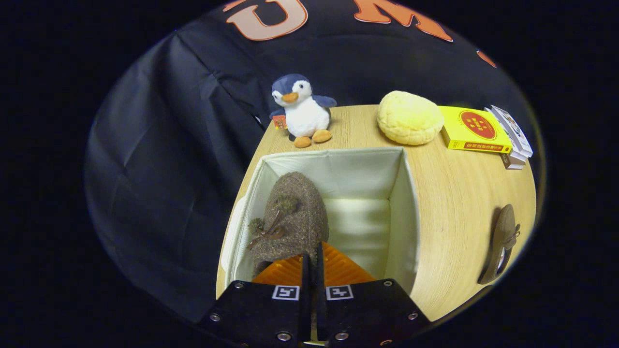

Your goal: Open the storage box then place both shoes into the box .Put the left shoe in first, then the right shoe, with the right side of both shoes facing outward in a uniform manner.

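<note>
A plush penguin (301, 109) stands at the far left corner of a wooden table (454, 203). Nearer, an open white fabric storage box (404, 193) holds a brown woolly shoe (290, 217) against its left wall, toe pointing away. The gripper (312, 263) hangs over the box, fingers pressed close together, pinching the shoe's heel edge. Further right sit a yellow bun-shaped cushion (409, 117), a yellow book (475, 129), and the second shoe (500, 241), outside the box, well apart from the fingers.
</note>
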